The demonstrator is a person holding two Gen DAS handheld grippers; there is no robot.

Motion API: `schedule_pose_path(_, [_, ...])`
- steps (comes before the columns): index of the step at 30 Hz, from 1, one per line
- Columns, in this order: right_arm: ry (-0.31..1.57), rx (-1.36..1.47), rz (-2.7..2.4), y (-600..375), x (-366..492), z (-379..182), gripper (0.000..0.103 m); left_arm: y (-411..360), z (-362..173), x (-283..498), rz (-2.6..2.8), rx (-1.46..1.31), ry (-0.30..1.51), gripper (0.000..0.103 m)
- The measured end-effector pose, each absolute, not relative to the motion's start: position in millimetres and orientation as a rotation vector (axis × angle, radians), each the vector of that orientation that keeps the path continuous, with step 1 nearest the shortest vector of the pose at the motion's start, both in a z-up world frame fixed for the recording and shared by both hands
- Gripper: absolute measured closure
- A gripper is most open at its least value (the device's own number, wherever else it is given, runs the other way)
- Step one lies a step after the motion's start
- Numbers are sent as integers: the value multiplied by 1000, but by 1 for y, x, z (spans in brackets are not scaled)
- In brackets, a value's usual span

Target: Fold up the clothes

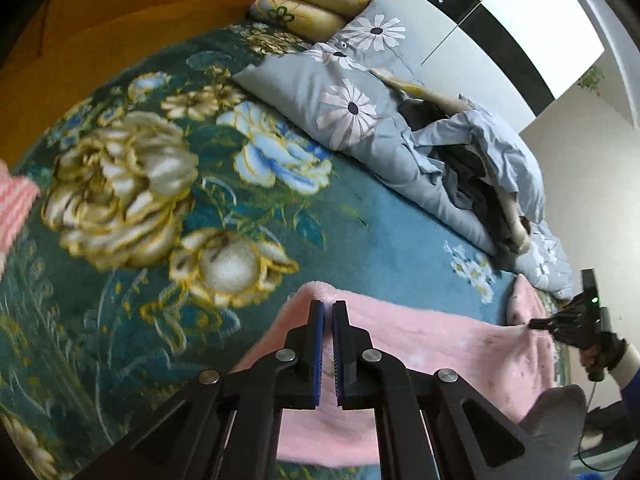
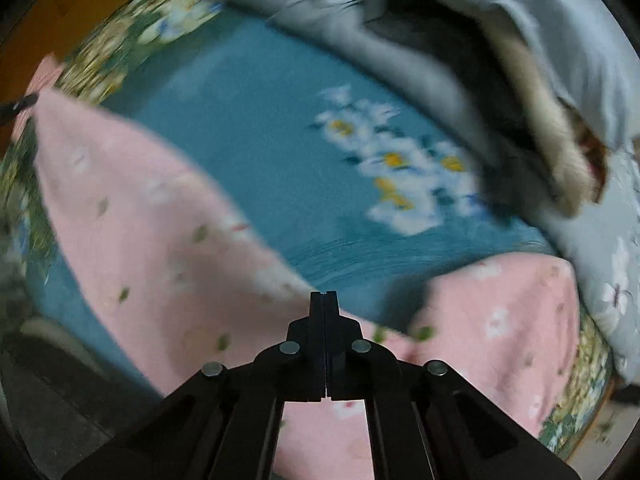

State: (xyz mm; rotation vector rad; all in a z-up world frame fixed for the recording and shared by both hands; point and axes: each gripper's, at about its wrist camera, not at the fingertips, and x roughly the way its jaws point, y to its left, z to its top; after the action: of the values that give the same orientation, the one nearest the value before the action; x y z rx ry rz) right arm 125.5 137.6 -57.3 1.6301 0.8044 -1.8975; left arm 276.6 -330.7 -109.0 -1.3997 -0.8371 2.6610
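A pink fleece garment (image 1: 440,344) with small flower prints lies on the bed, and both grippers hold its near edge. My left gripper (image 1: 328,306) is shut on that edge, with pink cloth showing between its blue pads (image 1: 318,340). In the right wrist view my right gripper (image 2: 324,294) is shut, and the edge of the pink garment (image 2: 152,216) is pinched at its tips. The left wrist view shows the right gripper (image 1: 536,323) at the far right, pulling up a corner of the cloth. The left gripper (image 2: 20,106) appears at the garment's far corner in the right wrist view.
A teal blanket (image 1: 360,232) with large flowers covers the bed. Behind it lie a grey-blue daisy duvet (image 1: 348,92), a heap of dark clothes (image 1: 472,176) and rolled pillows (image 1: 316,0). A pink striped cloth (image 1: 16,208) sits at the left edge. A white wardrobe (image 1: 500,32) stands beyond.
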Motion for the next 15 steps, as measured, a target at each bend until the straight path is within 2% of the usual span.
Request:
schedule_pose_path(2, [833,1644,-1963,136,102,-67,103,-335,-118,249,2667,-1414,-827,98])
schedule_pose_path(6, [746,1756,-2062,132,61,-96,103,-343,-163,189,2634,-1580,-894,98])
schedule_pose_path(8, [718,1771,-2048,124,62,-99,103,-344,-179,174,2605,-1682,-936,98])
schedule_pose_path(10, [700,1742,-1976,118,71,-97,103,-350,-179,178,2591,-1661,-1029,98])
schedule_pose_path(11, [706,1724,-1933,117,76,-97,99,-353,-176,184,2587,-1638,-1078,97])
schedule_pose_path(13, [735,1712,-1878,121,83,-100,80,-358,-168,201,2596,-1598,-1122,90])
schedule_pose_path(14, [748,1708,-1855,124,86,-102,66,-358,-164,210,2609,-1586,-1111,75])
schedule_pose_path(15, [762,1704,-1832,127,90,-104,64,-356,-162,215,2626,-1595,-1059,61])
